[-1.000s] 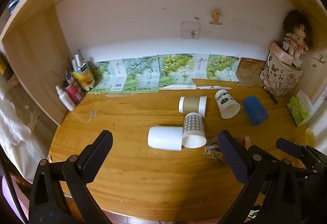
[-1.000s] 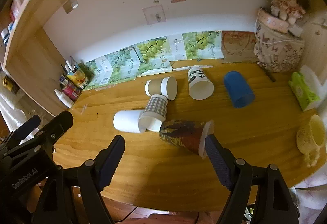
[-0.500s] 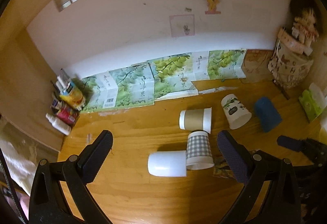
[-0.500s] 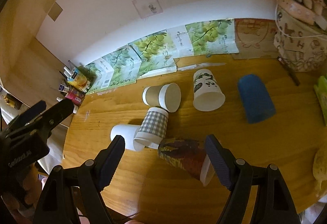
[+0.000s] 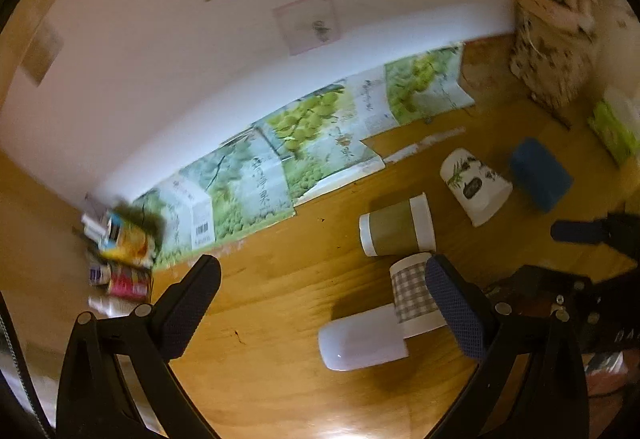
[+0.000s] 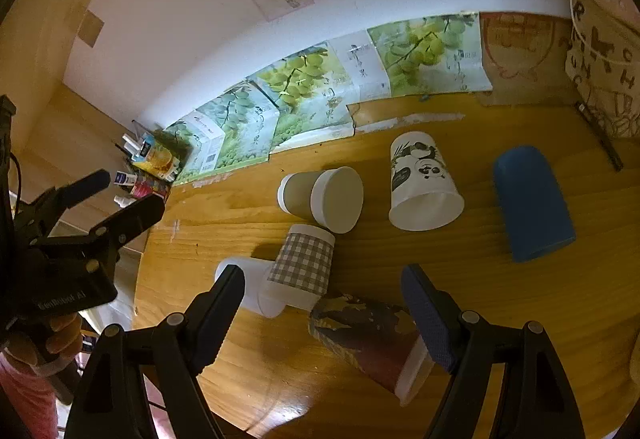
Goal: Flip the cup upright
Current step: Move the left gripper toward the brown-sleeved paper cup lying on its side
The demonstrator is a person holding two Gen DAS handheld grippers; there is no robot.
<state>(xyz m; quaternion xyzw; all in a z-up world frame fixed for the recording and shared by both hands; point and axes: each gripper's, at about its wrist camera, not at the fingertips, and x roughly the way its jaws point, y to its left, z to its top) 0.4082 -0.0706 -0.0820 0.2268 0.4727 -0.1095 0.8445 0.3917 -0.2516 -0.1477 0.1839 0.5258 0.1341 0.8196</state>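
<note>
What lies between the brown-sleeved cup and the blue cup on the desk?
In the right wrist view, only the panda cup lies on its side between the brown-sleeved cup and the blue cup.

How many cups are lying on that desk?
6, all tipped over: white cup, checked cup, brown cup, panda cup, blue cup, dark patterned cup nearest. Others may be hidden.

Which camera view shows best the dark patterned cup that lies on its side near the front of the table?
The right wrist view: the dark patterned cup lies whole on its side between the open fingers of the right gripper. In the left wrist view it is almost fully hidden behind the left gripper finger.
</note>
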